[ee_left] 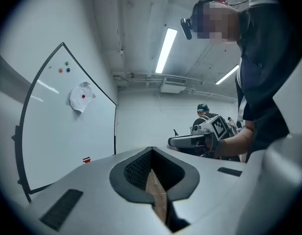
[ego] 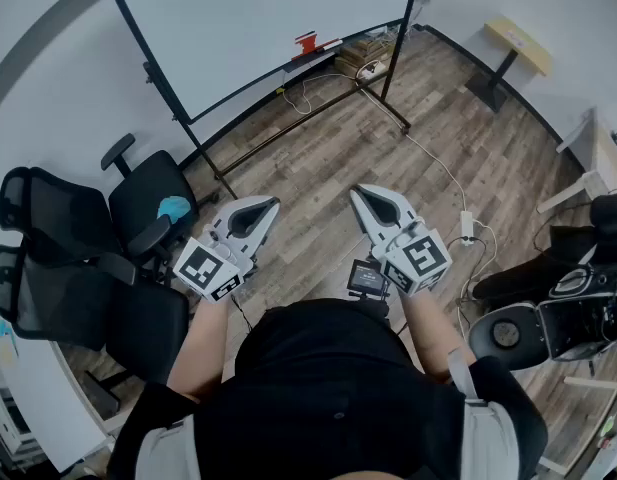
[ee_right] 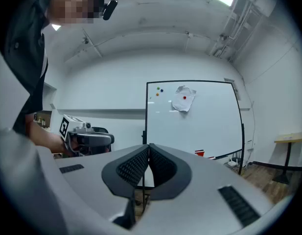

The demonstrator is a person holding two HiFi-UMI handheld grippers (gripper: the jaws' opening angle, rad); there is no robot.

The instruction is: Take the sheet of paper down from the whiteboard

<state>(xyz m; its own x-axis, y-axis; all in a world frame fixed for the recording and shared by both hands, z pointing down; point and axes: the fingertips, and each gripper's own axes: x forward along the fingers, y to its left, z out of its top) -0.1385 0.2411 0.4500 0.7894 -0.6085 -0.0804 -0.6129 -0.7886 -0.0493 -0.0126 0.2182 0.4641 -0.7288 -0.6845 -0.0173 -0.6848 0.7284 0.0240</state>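
High on the whiteboard, the crumpled sheet of paper hung pinned under a red magnet, not yet taken down; by appearances the whole task was left. Left gripper and right gripper: jaws together, empty, well short of the board. Approach: open wooden floor, bounded by office chairs at left, the board's stand feet and a trailing cable.

No readable text, labels, brands or numbers, on any surface
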